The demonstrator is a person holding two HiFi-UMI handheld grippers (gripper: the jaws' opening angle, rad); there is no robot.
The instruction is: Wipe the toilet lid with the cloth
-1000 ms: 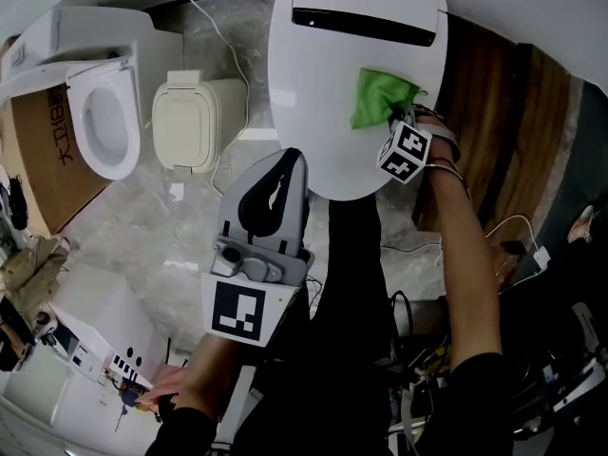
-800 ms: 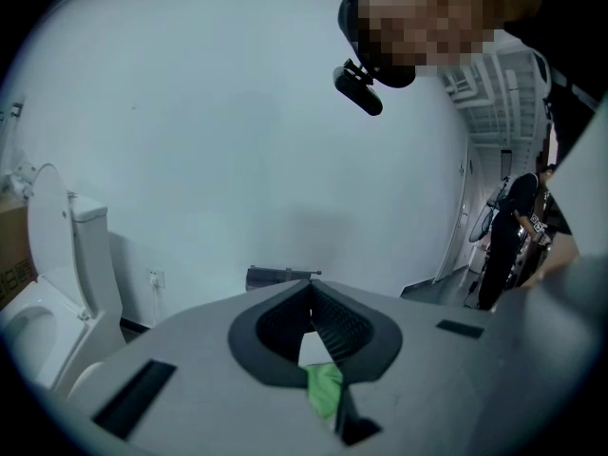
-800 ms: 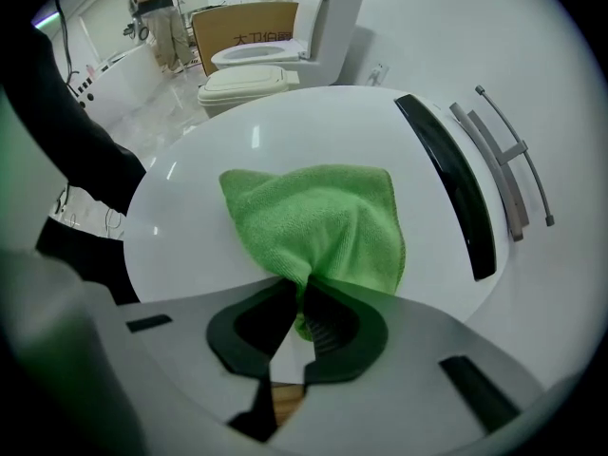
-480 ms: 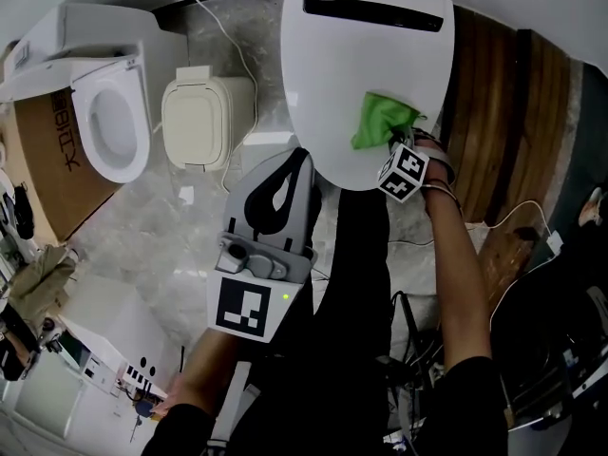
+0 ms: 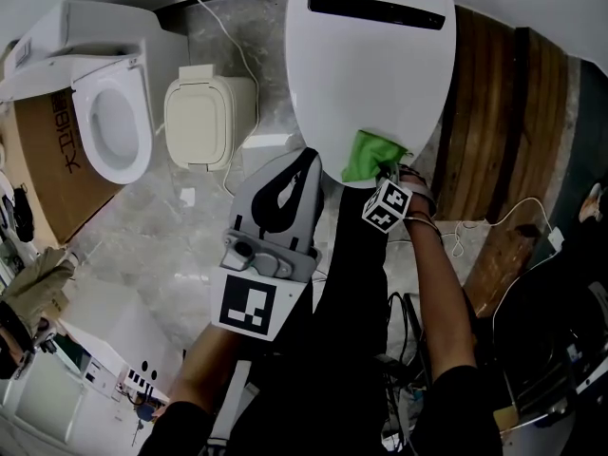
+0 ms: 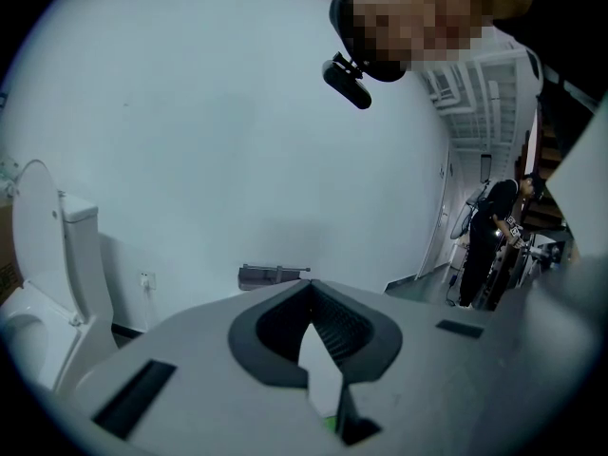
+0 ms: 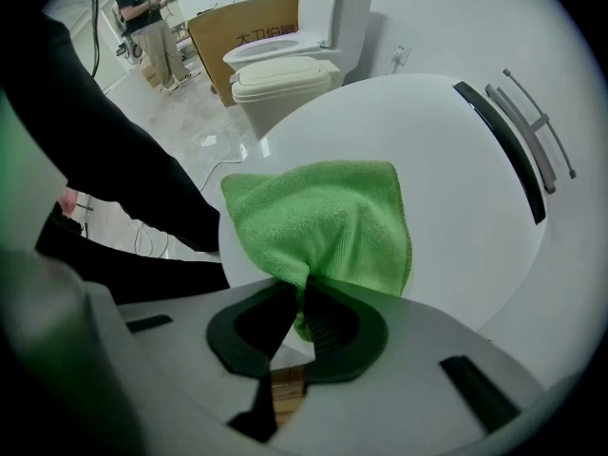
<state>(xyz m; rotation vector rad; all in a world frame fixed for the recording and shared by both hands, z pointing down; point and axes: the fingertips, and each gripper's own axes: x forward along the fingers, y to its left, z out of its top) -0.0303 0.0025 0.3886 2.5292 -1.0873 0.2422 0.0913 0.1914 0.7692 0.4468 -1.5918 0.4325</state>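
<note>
The right gripper's (image 7: 300, 297) jaws hide the cloth's (image 7: 323, 221) corner.

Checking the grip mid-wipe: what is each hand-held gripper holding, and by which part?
The right hand-held gripper pinches the green microfibre cloth by its bunched near edge; left hand-held gripper is shut, holding nothing.

Open toilet (image 5: 112, 126), cardboard box (image 5: 40, 155), wooden planks (image 5: 494, 93).

Bright, even indoor light with soft, faint shadows. The white toilet lid (image 5: 370, 74) carries a mild sheen. Both gripper views curve strongly at dark, vignetted edges; nearest parts blur.
</note>
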